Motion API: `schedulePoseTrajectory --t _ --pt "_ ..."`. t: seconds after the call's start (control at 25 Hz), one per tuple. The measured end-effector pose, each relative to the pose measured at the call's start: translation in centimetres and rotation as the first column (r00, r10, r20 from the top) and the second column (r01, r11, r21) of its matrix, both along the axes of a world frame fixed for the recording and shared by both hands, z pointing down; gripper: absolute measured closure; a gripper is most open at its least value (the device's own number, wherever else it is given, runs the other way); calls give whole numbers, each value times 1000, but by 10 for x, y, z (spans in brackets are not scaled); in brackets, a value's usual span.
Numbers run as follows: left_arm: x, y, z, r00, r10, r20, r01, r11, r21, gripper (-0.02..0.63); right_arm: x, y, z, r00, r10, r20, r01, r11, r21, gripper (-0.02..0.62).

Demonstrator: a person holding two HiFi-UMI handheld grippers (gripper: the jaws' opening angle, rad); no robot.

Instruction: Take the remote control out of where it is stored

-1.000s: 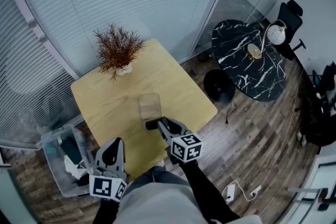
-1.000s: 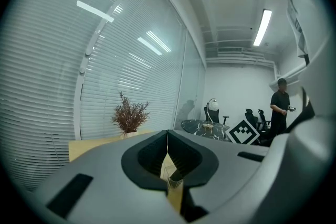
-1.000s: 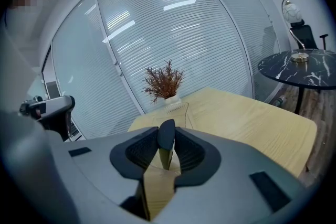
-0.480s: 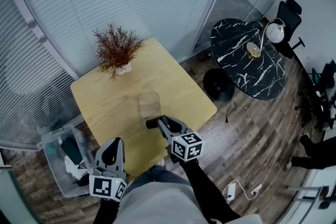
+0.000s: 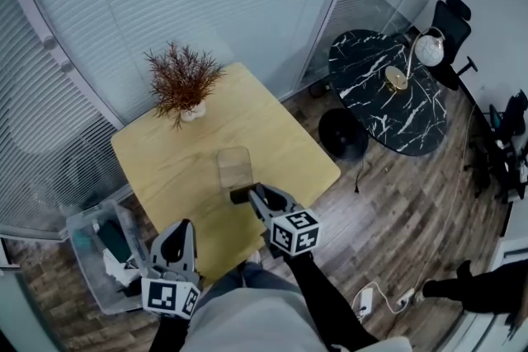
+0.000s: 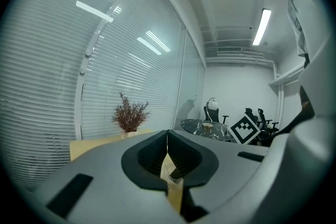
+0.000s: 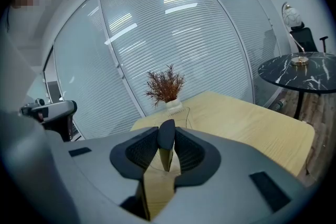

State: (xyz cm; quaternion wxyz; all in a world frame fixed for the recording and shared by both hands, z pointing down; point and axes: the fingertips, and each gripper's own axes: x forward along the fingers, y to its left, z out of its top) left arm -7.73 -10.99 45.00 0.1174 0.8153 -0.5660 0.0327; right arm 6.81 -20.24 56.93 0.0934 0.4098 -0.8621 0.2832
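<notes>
Remote control (image 5: 238,195) clamped in R gripper (image 5: 252,197) over table (image 5: 276,140), nr clear holder (image 5: 235,166); L gripper (image 5: 178,232) jaws together.

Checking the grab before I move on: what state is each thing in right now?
remote control: clamped, seemingly outside the clear holder.
right gripper: shut on the remote control.
left gripper: shut, empty.
clear holder: upright on the table, looks empty.
floor bin: open, holding items.
</notes>
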Motion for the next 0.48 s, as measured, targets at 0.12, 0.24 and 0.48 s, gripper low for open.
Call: schedulePoseTrajectory --t 0.12,0.24,0.48 --pt "0 1 0 1000 3 -2 -3 1000 0 598 0 1 -2 1000 4 2 -4 1000 3 497" --pt "0 0 0 1000 6 -2 -6 1000 -1 598 -1 1 -3 1000 7 4 -7 1000 7 497" --pt "1 -1 -2 1000 11 -3 -11 1000 8 598 0 0 -9 1000 10 8 -11 1000 18 497"
